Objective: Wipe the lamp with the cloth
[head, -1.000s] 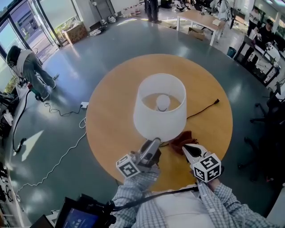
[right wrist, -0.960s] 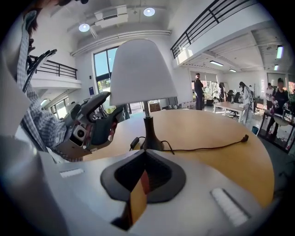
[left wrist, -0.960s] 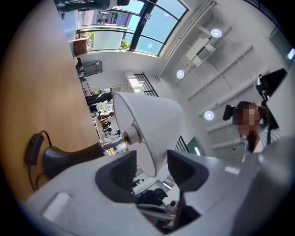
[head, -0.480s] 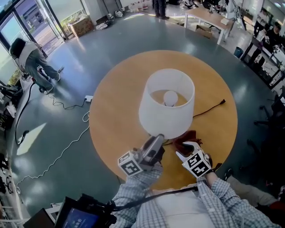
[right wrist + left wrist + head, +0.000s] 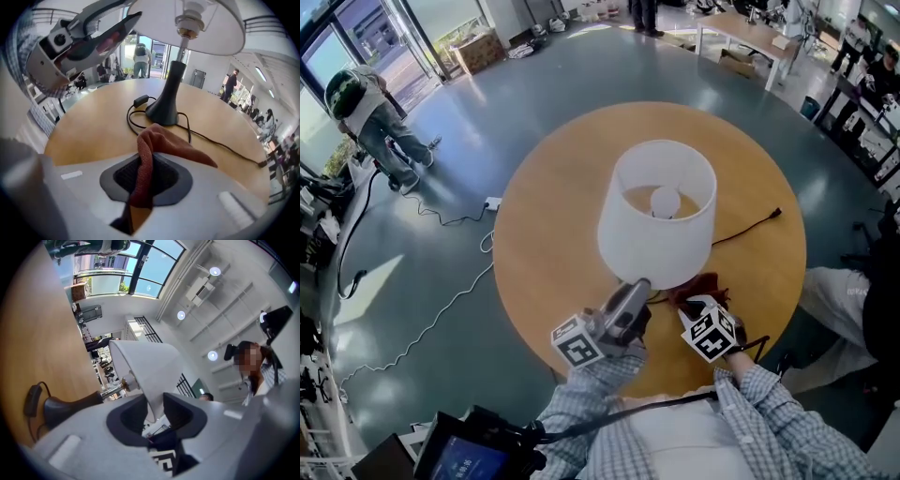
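Tilting upward, left claw (image 5: 639, 287) clamps lampshade (image 5: 656, 239) rim; right claw (image 5: 143, 180), angled down, just closing on cloth (image 5: 161, 140).

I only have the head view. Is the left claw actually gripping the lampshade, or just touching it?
Observer: Gripping. The left claw pinches the lower rim of the lampshade; its jaws have just closed on it.
Operator: And the other hand?
Observer: The right claw has just been closing; a fold of the rust-brown cloth stands pinched between its jaws.
Operator: What's under the shade?
Observer: A dark lamp base, its cord looped beside it, with an inline switch.
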